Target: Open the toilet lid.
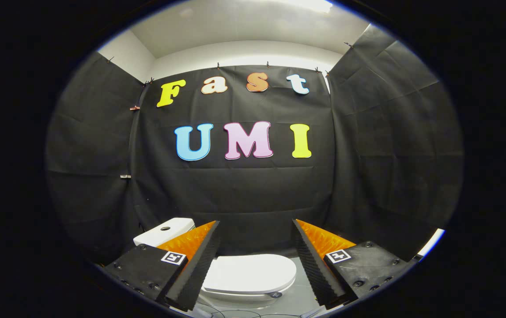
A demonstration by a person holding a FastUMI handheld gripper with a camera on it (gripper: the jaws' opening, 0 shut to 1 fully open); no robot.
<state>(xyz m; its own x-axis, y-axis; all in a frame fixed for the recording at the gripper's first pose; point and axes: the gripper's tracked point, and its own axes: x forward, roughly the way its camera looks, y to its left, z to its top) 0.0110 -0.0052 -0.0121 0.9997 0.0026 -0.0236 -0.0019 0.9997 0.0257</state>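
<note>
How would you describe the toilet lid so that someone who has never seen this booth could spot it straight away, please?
Start at the black cloth wall and look down to the white toilet at its foot. The toilet lid is the flat, rounded white slab lying closed on the bowl, seen below and between the open claw's fingers. Unlike the boxy white tank behind it, with a button on top, the lid is broad, smooth and low.

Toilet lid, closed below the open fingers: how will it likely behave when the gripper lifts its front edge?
The toilet lid looks like smooth, glossy moulded plastic, so probably stiff but slippery against the fingers. It lies flat and likely swings up on a hinge near the tank. The gripper is open, not touching it.
</note>
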